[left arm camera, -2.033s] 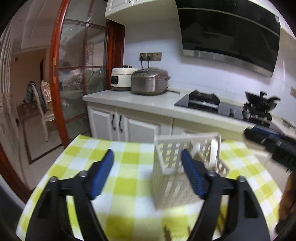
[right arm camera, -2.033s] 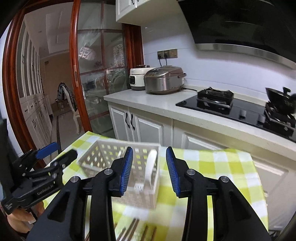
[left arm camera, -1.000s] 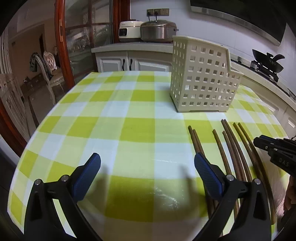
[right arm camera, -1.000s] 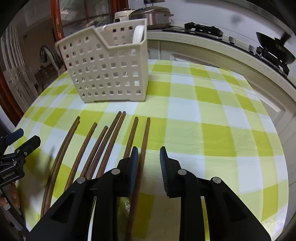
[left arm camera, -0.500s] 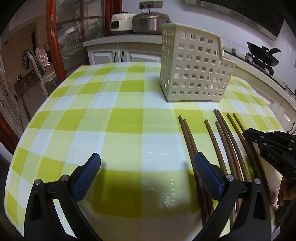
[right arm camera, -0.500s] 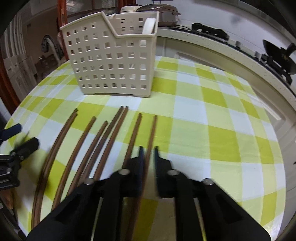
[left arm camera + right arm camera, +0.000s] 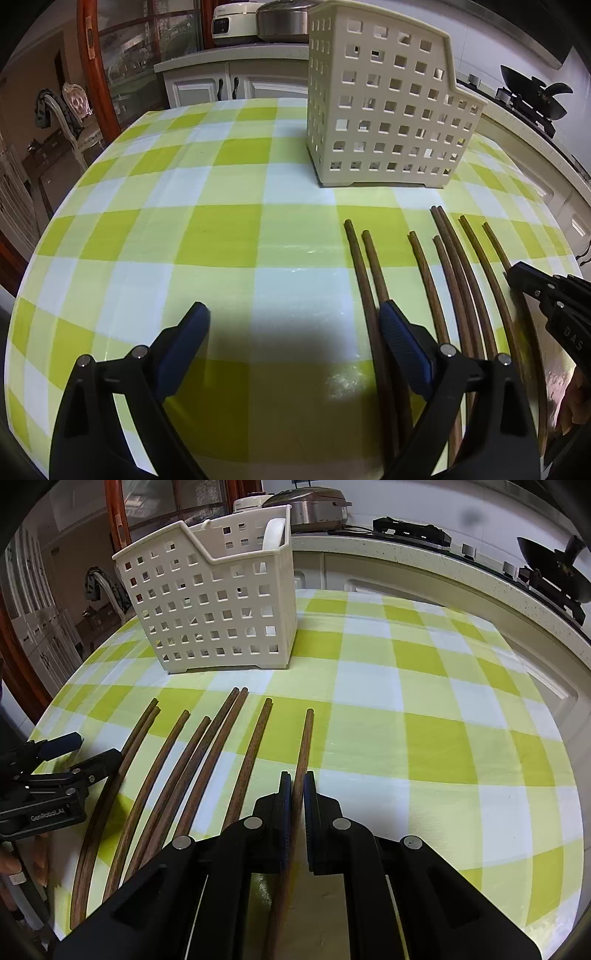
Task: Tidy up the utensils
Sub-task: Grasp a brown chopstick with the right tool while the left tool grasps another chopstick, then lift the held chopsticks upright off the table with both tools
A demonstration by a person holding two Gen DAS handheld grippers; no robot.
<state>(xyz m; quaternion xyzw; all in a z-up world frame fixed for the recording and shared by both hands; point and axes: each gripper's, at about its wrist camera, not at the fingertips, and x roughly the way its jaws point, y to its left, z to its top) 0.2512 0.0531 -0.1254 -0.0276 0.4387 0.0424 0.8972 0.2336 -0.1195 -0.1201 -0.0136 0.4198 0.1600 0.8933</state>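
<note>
Now, right hand-held gripper (image 7: pixel 294 775) clamped on rightmost chopstick (image 7: pixel 303 738), left hand-held gripper (image 7: pixel 291 317) spread wide w/ nothing gripped, jaws just narrowing

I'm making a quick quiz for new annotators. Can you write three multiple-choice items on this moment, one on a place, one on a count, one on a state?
1. Where does the white basket stand relative to the chopsticks?
A. Beyond their far tips
B. On top of them
C. Off the table

2. How many chopsticks lie on the checked cloth?
A. Four
B. Eight
C. Twelve

3. What is the right gripper doing?
A. Standing wide open over bare cloth
B. Shut on the rightmost chopstick
C. Holding the basket

Answers: 1 A, the basket sits apart from the tips, further up the cloth. 2 B, eight tips show in the right wrist view. 3 B, both pads press that stick's sides.
</note>
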